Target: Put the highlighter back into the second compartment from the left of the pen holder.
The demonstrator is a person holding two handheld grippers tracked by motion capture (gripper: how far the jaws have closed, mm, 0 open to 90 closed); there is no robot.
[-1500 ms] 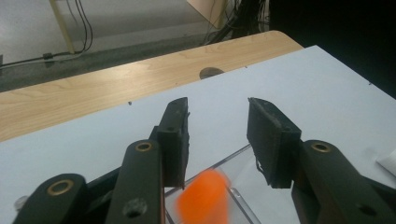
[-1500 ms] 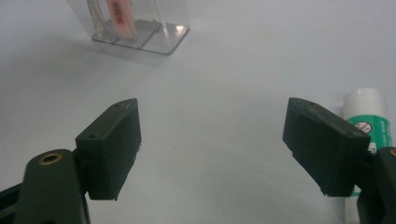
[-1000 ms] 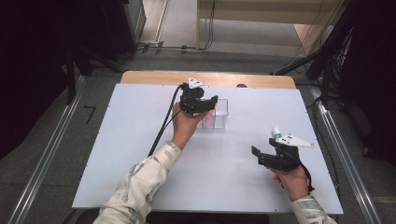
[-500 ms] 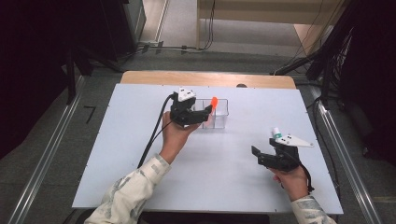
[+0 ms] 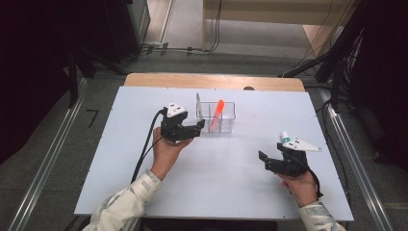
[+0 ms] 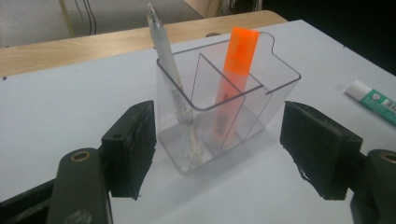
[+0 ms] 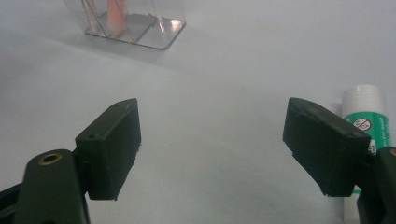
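Note:
A clear plastic holder (image 5: 222, 123) with dividers stands at the table's far middle. An orange highlighter (image 6: 236, 65) leans upright in its middle compartment, and a silver pen (image 6: 169, 70) stands in the left one. My left gripper (image 5: 195, 131) sits just left of the holder, open. In the left gripper view the left gripper (image 6: 219, 154) has one jaw on each side of the holder, neither touching it. My right gripper (image 5: 266, 162) rests at the front right, open and empty. A white and green glue stick (image 7: 365, 119) lies just beside the right jaw of the right gripper (image 7: 215, 149).
The white table top (image 5: 120, 159) has a wooden strip (image 5: 211, 81) along its far edge. A black cable (image 5: 146, 144) trails from the left gripper toward the person. Metal rails run along both sides of the table.
The left gripper has drawn back from over the holder, to the left and toward the person. The orange highlighter now stands free in the holder. The right gripper has stayed still.

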